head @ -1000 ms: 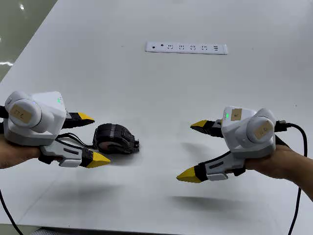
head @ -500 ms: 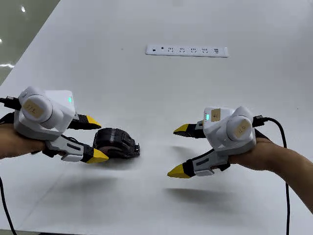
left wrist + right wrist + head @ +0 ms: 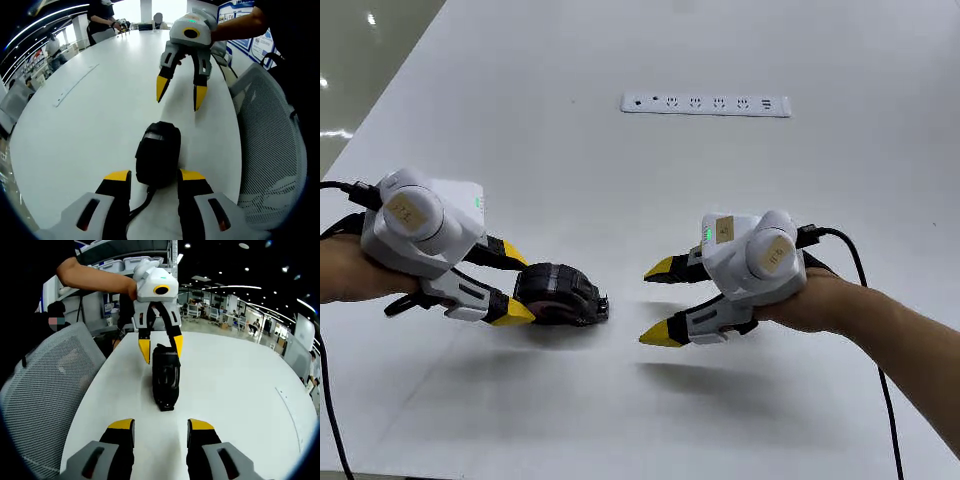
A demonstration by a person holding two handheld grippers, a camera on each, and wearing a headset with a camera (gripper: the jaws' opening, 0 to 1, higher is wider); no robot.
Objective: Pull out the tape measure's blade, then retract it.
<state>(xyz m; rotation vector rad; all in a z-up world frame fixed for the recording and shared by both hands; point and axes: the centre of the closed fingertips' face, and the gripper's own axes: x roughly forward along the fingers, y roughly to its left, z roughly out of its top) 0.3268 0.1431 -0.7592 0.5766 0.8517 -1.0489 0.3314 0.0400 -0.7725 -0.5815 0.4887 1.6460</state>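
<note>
A black tape measure (image 3: 560, 293) lies on the white table (image 3: 620, 200), its blade end pointing right. My left gripper (image 3: 514, 283) is open, and its yellow fingertips straddle the case's rear end. In the left gripper view the tape measure (image 3: 158, 152) reaches back between the tips of the left gripper (image 3: 155, 176); I cannot tell whether they touch it. My right gripper (image 3: 657, 302) is open and hovers a short way right of the blade end, facing it. The right gripper view shows the tape measure (image 3: 165, 374) ahead of the right gripper (image 3: 160, 425), with the left gripper (image 3: 161, 349) beyond.
A white power strip (image 3: 705, 103) lies at the far middle of the table. Cables trail from both grippers. A mesh chair (image 3: 270, 150) stands by the table's near edge. People sit at the table's far end (image 3: 105, 20).
My left gripper has moved right, and its fingers now flank the tape measure's rear. My right gripper has moved left, toward the blade end. The tape measure stays where it was.
</note>
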